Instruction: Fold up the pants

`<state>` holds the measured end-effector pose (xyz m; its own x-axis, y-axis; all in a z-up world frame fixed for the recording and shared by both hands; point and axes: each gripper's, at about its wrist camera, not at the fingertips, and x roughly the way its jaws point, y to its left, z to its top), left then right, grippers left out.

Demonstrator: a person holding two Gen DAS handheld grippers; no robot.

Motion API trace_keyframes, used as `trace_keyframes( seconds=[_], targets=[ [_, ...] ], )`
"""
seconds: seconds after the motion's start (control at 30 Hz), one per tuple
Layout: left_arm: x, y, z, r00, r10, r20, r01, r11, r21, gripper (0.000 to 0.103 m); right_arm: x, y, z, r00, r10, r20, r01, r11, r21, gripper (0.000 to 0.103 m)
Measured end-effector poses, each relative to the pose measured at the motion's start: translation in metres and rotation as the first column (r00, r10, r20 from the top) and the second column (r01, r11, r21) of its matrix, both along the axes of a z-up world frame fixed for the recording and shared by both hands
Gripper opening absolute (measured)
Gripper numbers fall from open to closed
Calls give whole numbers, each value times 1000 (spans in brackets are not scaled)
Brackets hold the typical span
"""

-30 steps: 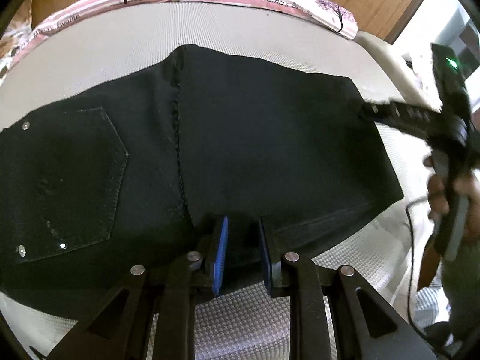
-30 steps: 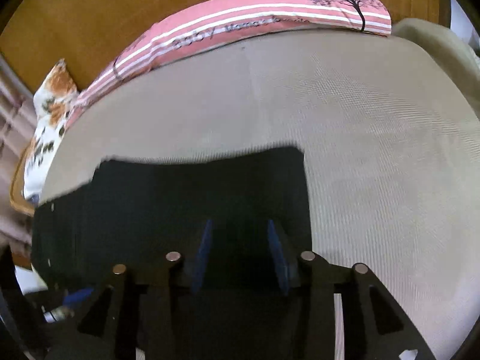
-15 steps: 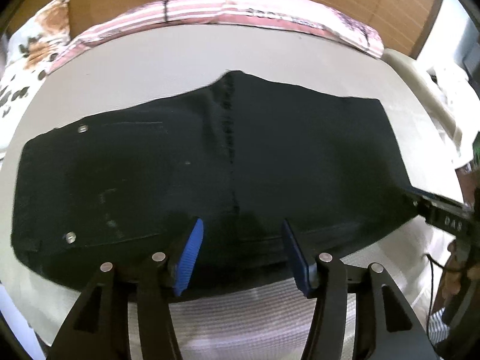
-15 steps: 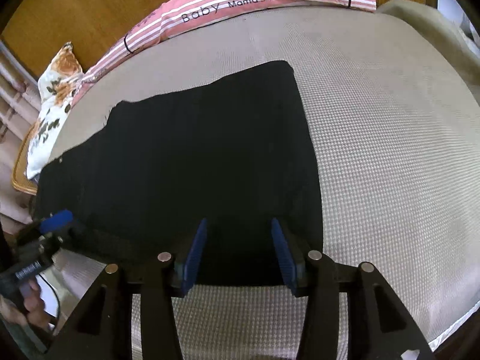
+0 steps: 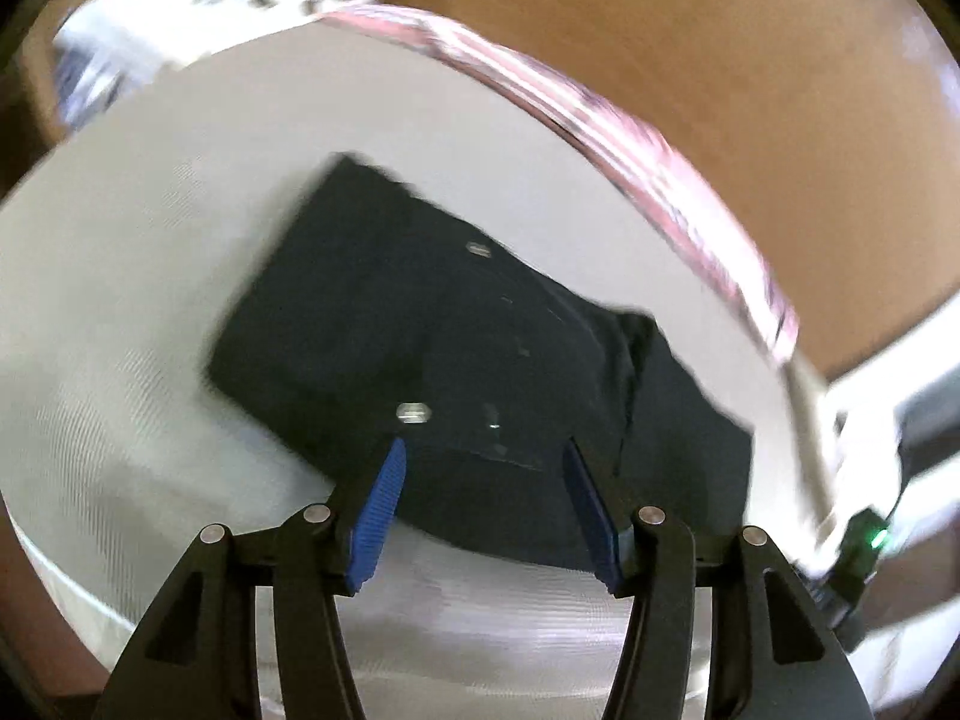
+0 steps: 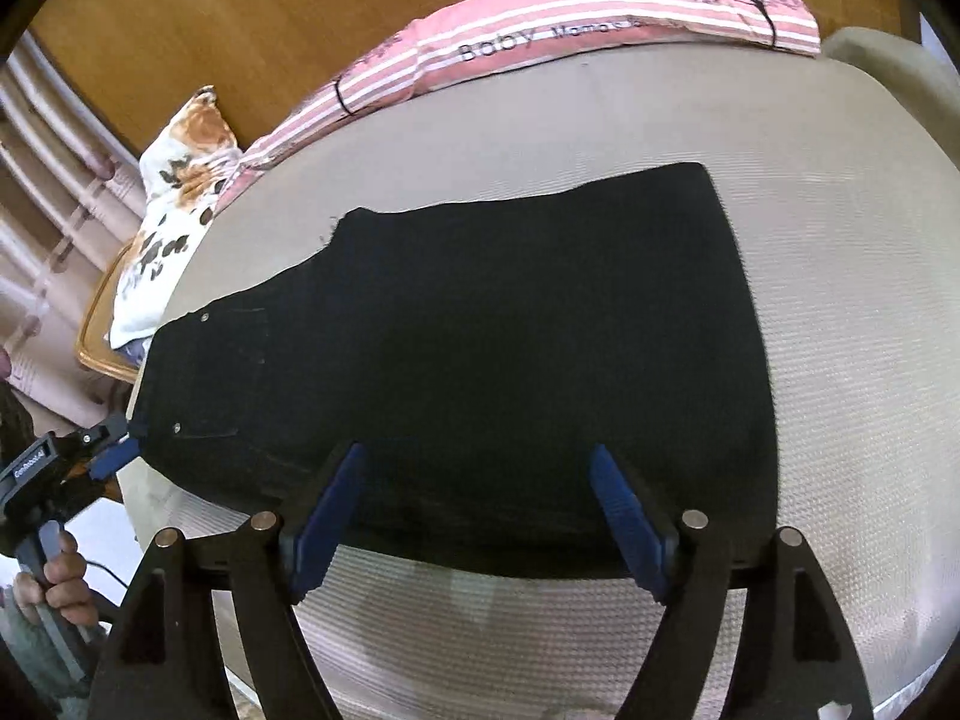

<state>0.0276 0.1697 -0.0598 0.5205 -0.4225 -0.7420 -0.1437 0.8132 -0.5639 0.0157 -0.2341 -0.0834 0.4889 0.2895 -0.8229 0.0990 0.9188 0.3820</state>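
We have let go; both left tongs (image 5: 480,504) and right tongs (image 6: 477,519) now hang spread, empty, above the pants (image 6: 468,348), lying folded mid-frame on the bed (image 6: 840,300); another fold likely remains.

the black pants (image 6: 480,348) are lying folded flat on the grey mattress (image 6: 840,360), stretching beyond and to the left of the jaws. the right gripper (image 6: 480,516) is hovering with its blue pads (image 6: 624,516) spread wide over the near hem. the left gripper (image 6: 114,450) is sitting far left at the waistband corner.
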Motion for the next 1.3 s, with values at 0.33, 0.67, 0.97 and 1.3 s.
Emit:
trace_keyframes(
  seconds=[0.33,0.67,0.97,1.3],
  targets=[
    [-9,53,-51,975,171,-139,-200,952,-231,56,5,13,-6,999,23,-26,-22,999,25,76],
    [-2,65,-79,964,210,-163,-252,918,-306,56,8,14,-8,999,11,-32,-10,999,40,76],
    [5,77,-92,964,240,-115,-266,873,-409,56,11,18,-9,999,19,-42,-17,999,50,76],
    [6,75,-95,967,255,-19,-239,872,-427,50,14,29,-11,997,46,-57,-43,998,50,76]
  ],
)
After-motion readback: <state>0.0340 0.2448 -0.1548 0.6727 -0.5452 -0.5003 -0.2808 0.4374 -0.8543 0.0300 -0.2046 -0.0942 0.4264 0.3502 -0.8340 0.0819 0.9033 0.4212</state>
